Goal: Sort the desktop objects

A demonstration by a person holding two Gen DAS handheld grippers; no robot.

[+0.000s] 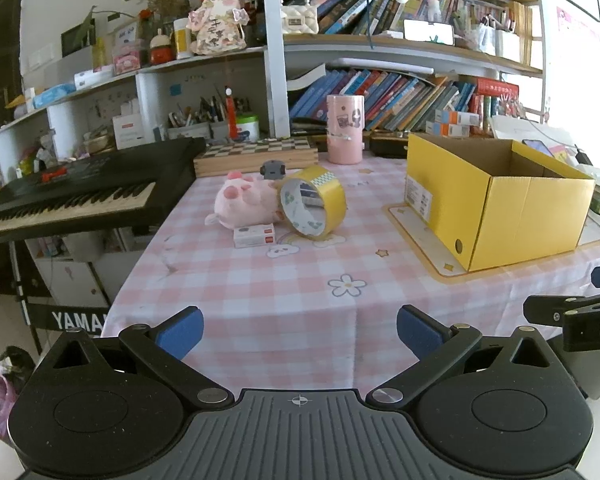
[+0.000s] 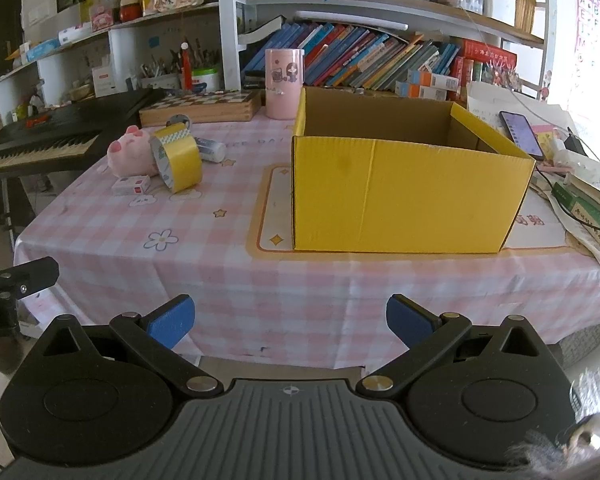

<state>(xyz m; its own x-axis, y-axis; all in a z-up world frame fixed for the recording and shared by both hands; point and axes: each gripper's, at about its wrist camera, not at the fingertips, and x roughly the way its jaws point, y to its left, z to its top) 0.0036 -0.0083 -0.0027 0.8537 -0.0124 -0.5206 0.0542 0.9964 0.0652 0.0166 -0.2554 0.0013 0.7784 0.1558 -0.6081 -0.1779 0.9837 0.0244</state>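
Both your claws are spread wide and hold nothing: the left claw point(image 1: 300, 330) and the right claw point(image 2: 290, 320) hover at the near edge of the bench point(image 1: 300, 280). The glossy yellow tape roll point(image 1: 313, 202) stands on edge against the soft pink plush pig point(image 1: 244, 200), with a small flat white box point(image 1: 254, 235) just before them, toward the far left corner. The corrugated yellow cardboard box point(image 2: 400, 196) sits open by the right edge.

At your 12 o'clock stands a crowded bookshelf point(image 1: 400, 92); a black keyboard point(image 1: 80, 196) sits at 10 o'clock (daylight enters from 3 o'clock).
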